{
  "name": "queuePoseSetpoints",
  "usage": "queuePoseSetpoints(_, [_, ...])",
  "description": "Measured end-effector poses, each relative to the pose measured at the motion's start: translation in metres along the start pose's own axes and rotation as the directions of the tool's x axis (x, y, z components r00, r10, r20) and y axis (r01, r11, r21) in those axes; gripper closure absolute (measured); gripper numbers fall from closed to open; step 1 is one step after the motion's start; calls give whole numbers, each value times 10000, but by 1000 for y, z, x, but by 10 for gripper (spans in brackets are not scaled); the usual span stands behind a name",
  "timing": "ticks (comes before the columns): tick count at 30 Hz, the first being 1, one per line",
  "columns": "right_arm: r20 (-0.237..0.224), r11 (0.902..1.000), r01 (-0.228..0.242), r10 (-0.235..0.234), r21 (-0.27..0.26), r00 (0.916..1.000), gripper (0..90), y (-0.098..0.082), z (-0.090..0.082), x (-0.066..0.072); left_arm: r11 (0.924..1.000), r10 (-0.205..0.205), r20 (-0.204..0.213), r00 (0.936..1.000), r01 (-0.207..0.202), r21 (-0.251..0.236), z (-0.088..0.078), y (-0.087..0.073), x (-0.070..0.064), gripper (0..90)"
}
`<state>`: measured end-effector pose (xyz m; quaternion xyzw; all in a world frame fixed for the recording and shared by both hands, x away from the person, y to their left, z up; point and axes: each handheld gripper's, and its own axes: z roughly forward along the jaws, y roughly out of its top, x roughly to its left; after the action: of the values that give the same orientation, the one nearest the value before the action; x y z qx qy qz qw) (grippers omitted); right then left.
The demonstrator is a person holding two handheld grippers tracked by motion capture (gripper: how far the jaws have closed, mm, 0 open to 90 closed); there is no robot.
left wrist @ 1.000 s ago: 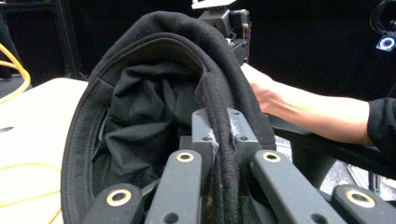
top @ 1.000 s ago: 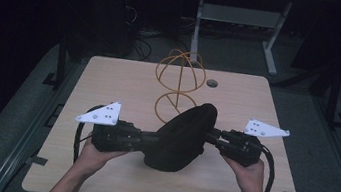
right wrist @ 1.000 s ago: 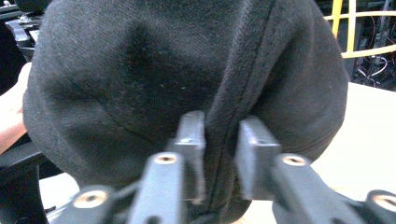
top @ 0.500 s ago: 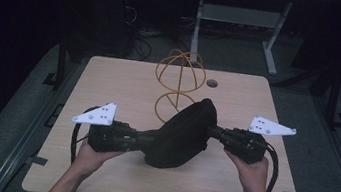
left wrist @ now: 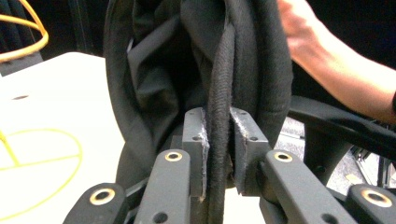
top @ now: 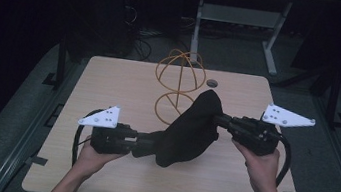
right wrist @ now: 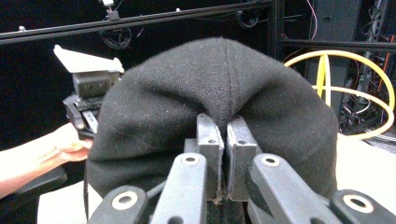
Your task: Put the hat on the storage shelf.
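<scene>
A: Where's the hat (top: 188, 131)?

B: Off the table (top: 125, 82), hanging between the two grippers, just in front of the yellow wire stand (top: 178, 84). The right end sits higher than the left.

A: What does the left gripper (top: 144, 144) have?

B: Its pads are clamped on the thick corded rim of the hat. In the left gripper view (left wrist: 218, 156) that rim runs straight up between the pads, pressed from both sides. The jaws have just been easing a little wider, yet the rim is squeezed between them.

A: And the right gripper (top: 218, 119)?

B: Pinched on a fold of the knit. In the right gripper view (right wrist: 223, 156) the pads nearly meet, with only a thin crease of cloth between them, and the jaws have just been closing on it. From above, its tips are buried in the fabric.

A: What can't you make out?

B: The inside of the hat is dark folds in the left gripper view, hard to read. The hat hides part of the stand's lower ring from above. The right gripper view cuts the stand off behind the hat. Both forearms run out of the bottom edge of the high view, and the room beyond the table is almost black.
</scene>
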<state>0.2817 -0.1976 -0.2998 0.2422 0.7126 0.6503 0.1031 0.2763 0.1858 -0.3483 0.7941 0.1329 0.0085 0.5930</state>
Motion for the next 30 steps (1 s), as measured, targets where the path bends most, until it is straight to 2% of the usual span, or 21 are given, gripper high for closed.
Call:
queuePoseSetpoints(5, [172,9999,111,-110,-21,9998,868,8,-3,0,9996,-106,-328,9994,115,251,1,-3,3,667])
queuePoseSetpoints(6, [308,9999,167,-166,-6,9994,868,11,-6,-2,9989,-155,-638,9978,183,439,-1,-5,5,640])
queuePoseSetpoints(9, [472,9997,209,-213,82,9987,868,13,-9,-4,9981,-237,-803,9965,282,542,-4,-9,6,628])
queuePoseSetpoints(15, [1017,9991,259,-292,332,9944,868,19,-19,-15,9931,-267,-1463,9889,430,1095,-9,-22,9,555])
queuePoseSetpoints(16, [1023,9992,209,-242,332,9945,868,22,-21,-18,9906,-290,-1629,9862,502,1276,-11,-27,11,534])
queuePoseSetpoints(17, [1023,9992,209,-242,332,9945,868,22,-21,-18,9906,-290,-1629,9862,502,1276,-11,-27,11,521])
queuePoseSetpoints(18, [1057,9993,186,-221,336,9942,867,23,-21,-20,9885,-259,-1848,9824,527,1414,-13,-31,13,521])
queuePoseSetpoints(19, [1059,9993,160,-196,340,9942,867,26,-22,-22,9871,-370,-1961,9799,665,1457,-14,-34,15,490])
queuePoseSetpoints(20, [1095,9994,144,-177,308,9938,867,30,-22,-25,9852,-486,-2180,9747,826,1499,-17,-39,17,445])
queuePoseSetpoints(21, [1095,9994,144,-177,308,9938,867,30,-22,-25,9852,-486,-2180,9747,826,1499,-17,-39,17,439])
queuePoseSetpoints(23, [1125,9994,174,-205,287,9934,867,37,-21,-28,9837,-545,-2384,9696,931,1539,-20,-44,20,427])
queuePoseSetpoints(26, [1240,9991,290,-327,312,9917,867,53,-15,-36,9809,-520,-2966,9536,1045,1638,-26,-52,25,338])
queuePoseSetpoints(27, [1240,9991,290,-327,312,9917,867,53,-15,-36,9809,-520,-2966,9536,1045,1638,-26,-52,25,336])
queuePoseSetpoints(28, [1256,9991,294,-332,319,9915,867,56,-14,-37,9810,-528,-3046,9510,1064,1622,-28,-55,27,336])
queuePoseSetpoints(29, [1302,9989,321,-365,351,9908,867,61,-11,-40,9803,-581,-3133,9479,1135,1614,-30,-56,28,331])
queuePoseSetpoints(30, [1453,9982,406,-465,433,9883,866,71,-5,-44,9800,-675,-3289,9420,1244,1552,-31,-58,30,296])
